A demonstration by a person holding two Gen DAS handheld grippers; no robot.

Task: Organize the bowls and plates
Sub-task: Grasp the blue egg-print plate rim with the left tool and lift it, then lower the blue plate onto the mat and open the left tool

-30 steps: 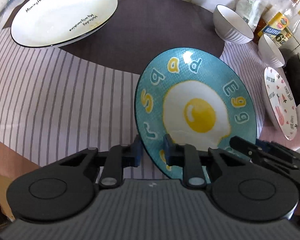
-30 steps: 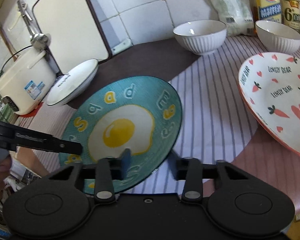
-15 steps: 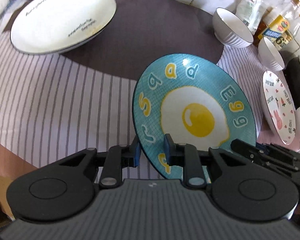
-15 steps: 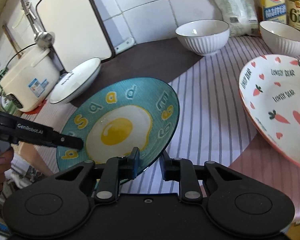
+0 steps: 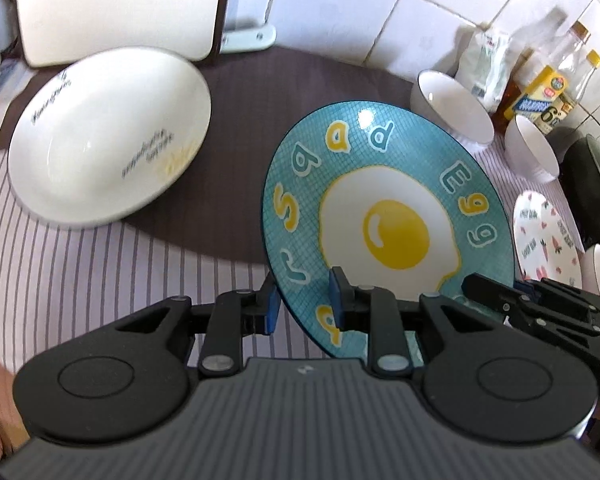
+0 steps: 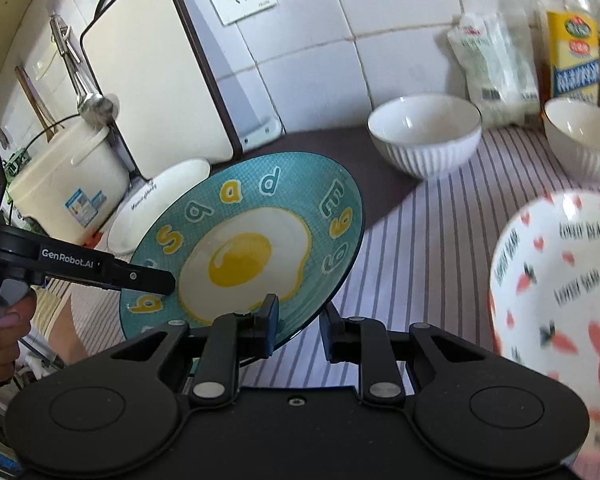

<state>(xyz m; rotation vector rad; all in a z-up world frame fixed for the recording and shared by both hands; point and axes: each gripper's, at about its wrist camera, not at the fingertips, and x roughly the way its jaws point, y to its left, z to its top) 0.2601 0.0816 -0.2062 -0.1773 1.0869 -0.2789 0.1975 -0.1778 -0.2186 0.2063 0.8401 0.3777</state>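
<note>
A teal plate with a fried-egg picture (image 5: pixel 384 224) is held tilted above the striped tablecloth. My left gripper (image 5: pixel 303 306) is shut on its near rim. My right gripper (image 6: pixel 298 326) is shut on the opposite rim of the same plate (image 6: pixel 244 248), and its fingers (image 5: pixel 500 296) show at the right of the left wrist view. A white oval dish with writing (image 5: pixel 108 136) lies far left. A white carrot-and-rabbit plate (image 6: pixel 556 292) lies at right. Two white ribbed bowls (image 6: pixel 424 136) (image 6: pixel 584 140) stand near the wall.
A cutting board (image 6: pixel 152 80) leans on the tiled wall beside a white rice cooker (image 6: pixel 64 184). Oil bottles (image 5: pixel 548 84) and a plastic bag (image 6: pixel 492 72) stand at the back right. A dark pan (image 5: pixel 592 184) sits at the right edge.
Both grippers have lifted the egg plate and carried it toward the wall; the table things look nearer. The right gripper closed on the plate's rim.
</note>
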